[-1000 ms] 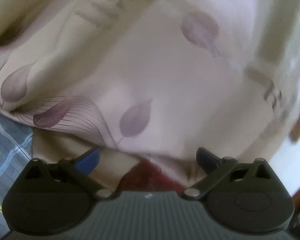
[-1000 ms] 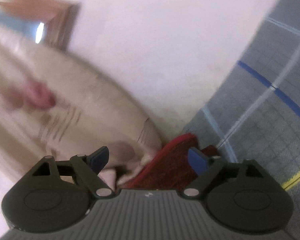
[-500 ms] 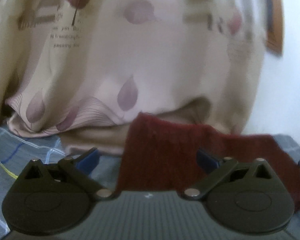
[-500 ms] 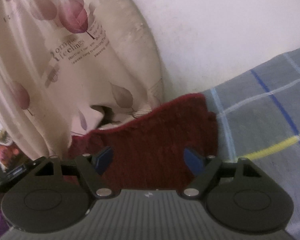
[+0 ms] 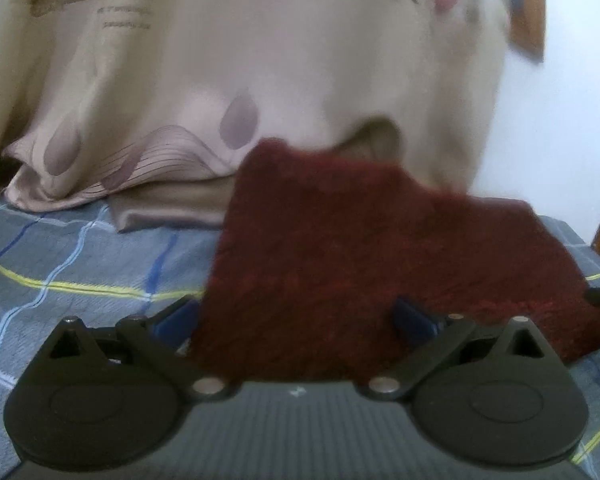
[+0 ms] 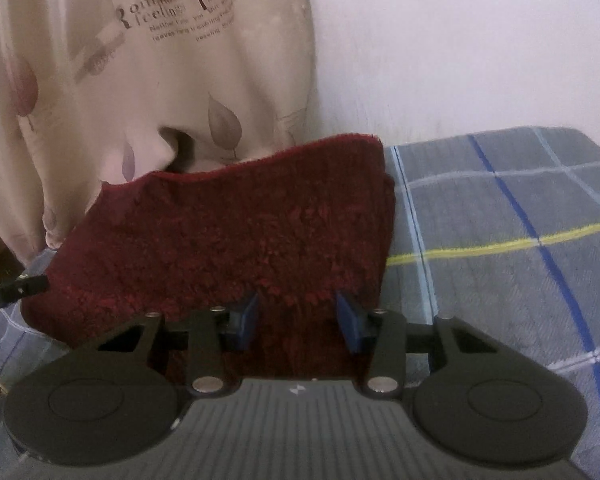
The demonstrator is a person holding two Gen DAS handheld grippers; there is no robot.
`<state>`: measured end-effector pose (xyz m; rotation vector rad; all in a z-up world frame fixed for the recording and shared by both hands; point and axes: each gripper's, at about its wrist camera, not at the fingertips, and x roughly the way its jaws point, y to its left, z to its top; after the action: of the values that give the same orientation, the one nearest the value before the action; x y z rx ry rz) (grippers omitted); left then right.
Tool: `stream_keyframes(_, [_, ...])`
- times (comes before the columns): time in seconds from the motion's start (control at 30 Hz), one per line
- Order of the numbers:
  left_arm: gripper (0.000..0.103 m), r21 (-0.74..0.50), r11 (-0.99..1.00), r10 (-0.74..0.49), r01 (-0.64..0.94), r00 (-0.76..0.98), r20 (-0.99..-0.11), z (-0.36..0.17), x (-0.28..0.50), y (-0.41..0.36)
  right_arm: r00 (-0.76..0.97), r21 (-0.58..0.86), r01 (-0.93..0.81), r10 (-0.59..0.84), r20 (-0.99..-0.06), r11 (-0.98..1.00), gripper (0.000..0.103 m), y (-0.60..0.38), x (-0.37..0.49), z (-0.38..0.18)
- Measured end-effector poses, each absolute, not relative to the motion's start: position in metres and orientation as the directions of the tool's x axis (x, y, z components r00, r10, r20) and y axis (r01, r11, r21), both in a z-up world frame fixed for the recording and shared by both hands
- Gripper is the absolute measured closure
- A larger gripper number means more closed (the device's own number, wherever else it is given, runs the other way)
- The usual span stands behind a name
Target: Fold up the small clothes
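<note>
Left gripper [image 5: 296, 318]: fingers wide apart, nothing pinched; the near edge of the cloth [image 5: 380, 248] lies between them. Right gripper [image 6: 298, 320]: fingers partly closed, a gap between the blue pads [image 6: 247, 320], which straddle the cloth's [image 6: 236, 240] near edge; whether they touch it cannot be told. No containers in view. Cloth: dark red, fuzzy pile, lying flat on the plaid blanket [image 5: 80, 256] in grey with blue, white and yellow lines. Its far edge meets the beige leaf-print curtain [image 5: 220, 80], whose hem drapes onto the blanket. White wall [image 6: 460, 40] beyond.
</note>
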<state>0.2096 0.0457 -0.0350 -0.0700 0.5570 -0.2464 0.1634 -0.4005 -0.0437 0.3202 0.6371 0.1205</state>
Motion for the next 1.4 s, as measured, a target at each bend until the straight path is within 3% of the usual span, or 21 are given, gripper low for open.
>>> stream_keyframes(0.17, [0.000, -0.184, 0.958, -0.285, 0.221, 0.820, -0.497, -0.023, 0.207, 0.062, 0.785, 0.330, -0.017, 0.217, -0.580, 0.944, 0.056, -0.399, 0.165, -0.042])
stream_keyframes(0.27, [0.000, -0.310, 0.921, -0.364, 0.235, 0.802, -0.474, -0.011, 0.213, 0.084, 0.823, 0.344, -0.050, 0.234, -0.518, 0.938, 0.056, -0.397, 0.155, -0.026])
stream_keyframes(0.43, [0.000, -0.467, 0.853, -0.469, 0.233, 0.734, -0.491, -0.011, 0.240, 0.115, 0.826, 0.292, -0.128, 0.265, -0.497, 0.948, 0.056, -0.375, 0.154, -0.006])
stream_keyframes(0.6, [0.000, -0.437, 0.866, -0.466, 0.244, 0.712, -0.526, -0.018, 0.250, 0.117, 0.817, 0.267, -0.185, 0.299, -0.493, 0.946, 0.056, -0.351, 0.162, 0.001])
stream_keyframes(0.73, [0.000, -0.497, 0.833, -0.506, 0.244, 0.701, -0.503, -0.024, 0.254, 0.123, 0.807, 0.233, -0.214, 0.306, -0.506, 0.949, 0.056, -0.334, 0.187, 0.008])
stream_keyframes(1.03, [0.000, -0.493, 0.818, -0.546, 0.295, 0.669, -0.505, -0.030, 0.253, 0.121, 0.758, 0.305, -0.242, 0.375, -0.533, 0.921, 0.057, -0.285, 0.318, 0.018])
stream_keyframes(1.17, [0.000, -0.476, 0.816, -0.559, 0.327, 0.655, -0.508, -0.029, 0.253, 0.121, 0.714, 0.303, -0.248, 0.385, -0.585, 0.920, 0.057, -0.256, 0.367, -0.004])
stream_keyframes(1.33, [0.000, -0.491, 0.792, -0.594, 0.363, 0.644, -0.482, -0.022, 0.251, 0.130, 0.609, 0.236, -0.199, 0.309, -0.731, 0.951, 0.057, -0.230, 0.406, -0.050])
stream_keyframes(1.4, [0.000, -0.492, 0.786, -0.602, 0.374, 0.646, -0.470, -0.019, 0.251, 0.134, 0.617, 0.211, -0.210, 0.297, -0.729, 0.955, 0.057, -0.227, 0.405, -0.054])
